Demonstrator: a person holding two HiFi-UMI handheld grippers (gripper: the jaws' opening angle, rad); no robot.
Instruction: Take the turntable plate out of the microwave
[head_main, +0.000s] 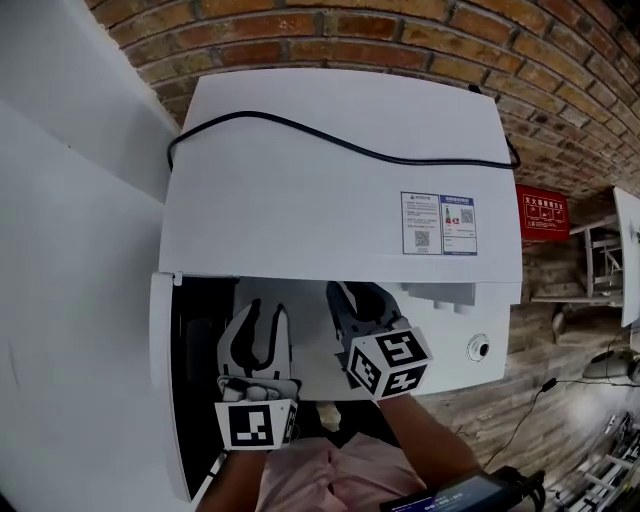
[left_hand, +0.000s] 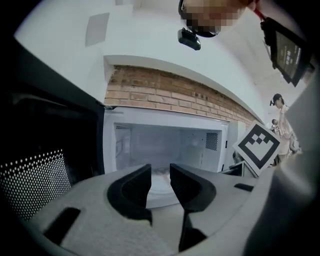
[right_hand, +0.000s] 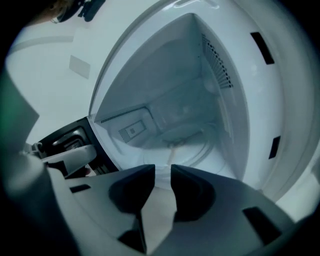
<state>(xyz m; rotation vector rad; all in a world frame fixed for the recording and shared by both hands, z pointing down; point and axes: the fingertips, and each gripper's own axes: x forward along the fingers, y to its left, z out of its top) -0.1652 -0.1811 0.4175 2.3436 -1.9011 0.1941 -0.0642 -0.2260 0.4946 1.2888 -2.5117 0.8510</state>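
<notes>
Left gripper view and right gripper view show the microwave (left_hand: 165, 142) already opened, with the turntable plate (right_hand: 197, 152) lying on the cavity floor, not yet gripped. The left gripper (left_hand: 160, 170) and right gripper (right_hand: 162, 170) are held before the opening, jaws narrowly apart and empty. The plate's rim is only faintly made out, and it is hidden in the head view.
</notes>
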